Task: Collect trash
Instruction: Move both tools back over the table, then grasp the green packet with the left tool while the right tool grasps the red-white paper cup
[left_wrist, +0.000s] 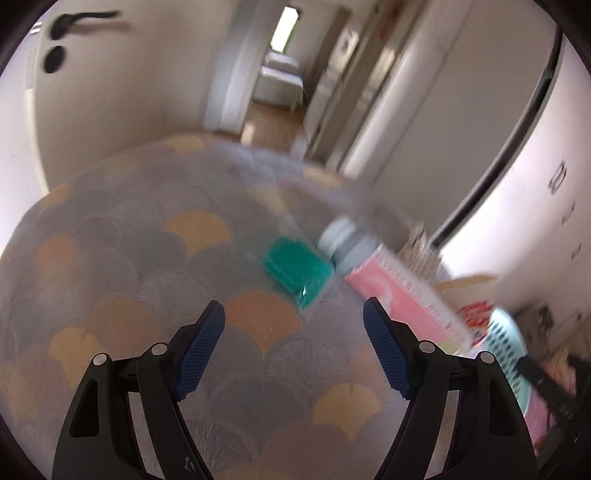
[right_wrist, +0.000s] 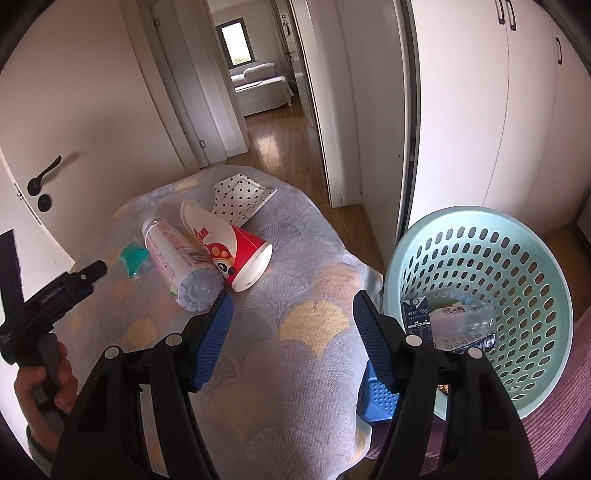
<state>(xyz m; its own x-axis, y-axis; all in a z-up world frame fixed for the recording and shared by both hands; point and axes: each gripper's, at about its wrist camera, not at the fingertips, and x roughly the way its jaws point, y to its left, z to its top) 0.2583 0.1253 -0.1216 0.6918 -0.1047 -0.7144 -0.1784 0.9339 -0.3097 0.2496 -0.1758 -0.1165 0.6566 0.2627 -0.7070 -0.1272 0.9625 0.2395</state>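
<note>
Left gripper (left_wrist: 293, 321) has its blue pads spread wide with nothing between them, just hovering over the patterned cloth (left_wrist: 147, 266) that covers the table. Its view is pretty smeared, but you can make out a green packet (left_wrist: 295, 271) lying on the cloth ahead of the jaws, and right beside it, to the right, a plastic bottle (left_wrist: 388, 280) with a pink label lying on its side, pale cap end toward the packet.

Right gripper (right_wrist: 291, 312) is the same story: jaws well apart, empty, pointing down at the cloth. From its view the trash sits in a cluster on the far half of the table: the pink-label bottle on its side, with its clear base toward the camera, a red and white paper cup (right_wrist: 236, 251) tipped over and touching the bottle on its right, the green packet just left of the bottle, and a white wrapper with black dots (right_wrist: 240, 197) behind the cup.

A pale green perforated basket (right_wrist: 535, 295) sits off the right edge of the table, tilted toward the camera, with some flattened packaging (right_wrist: 454, 325) already inside. The person's hand (right_wrist: 44, 384) holding the left gripper's handle shows at the lower left.
</note>
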